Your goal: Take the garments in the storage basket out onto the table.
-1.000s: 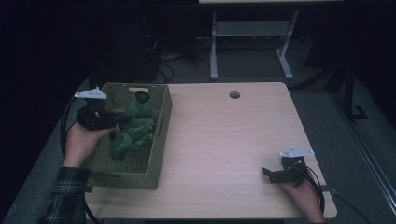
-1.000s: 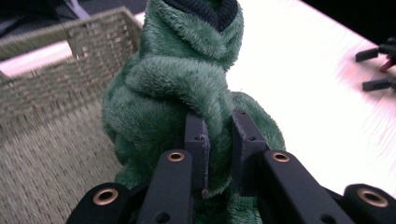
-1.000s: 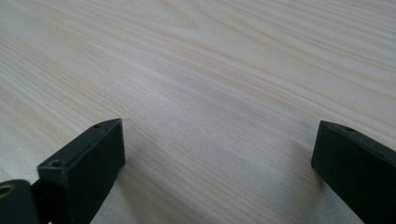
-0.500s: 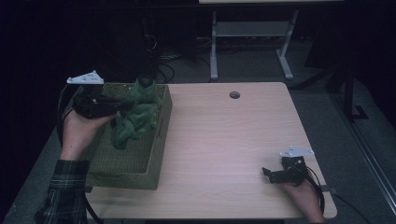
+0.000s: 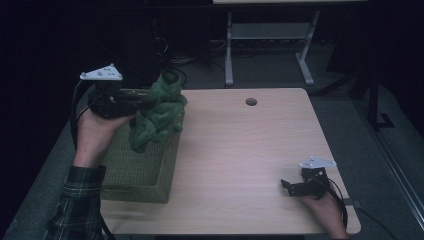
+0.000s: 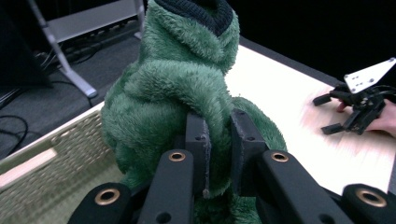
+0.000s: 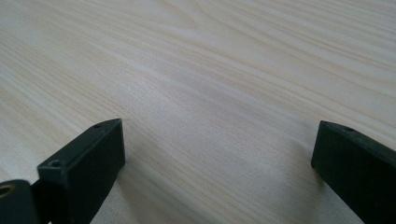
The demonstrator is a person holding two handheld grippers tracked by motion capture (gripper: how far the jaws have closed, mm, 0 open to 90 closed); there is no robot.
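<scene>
A fuzzy green garment (image 5: 157,112) with a dark knit cuff hangs bunched above the woven basket (image 5: 142,167) at the table's left. My left gripper (image 5: 145,104) is shut on a fold of it. In the left gripper view the two jaws pinch the green garment (image 6: 187,88) between their pads (image 6: 198,140). Near the table's front right corner my right gripper (image 5: 286,187) rests on the wood, open. The right gripper view has its wide-apart jaws over the bare tabletop (image 7: 210,84), with nothing between them.
The light wooden table (image 5: 240,150) has a round cable hole (image 5: 251,102) near its far edge. A metal stand (image 5: 270,40) and cables lie on the dark floor behind the table. The right gripper (image 6: 348,114) shows far off in the left gripper view.
My left gripper has lifted the green garment up out of the basket and slightly toward the table's middle. The right gripper has stayed in place.
</scene>
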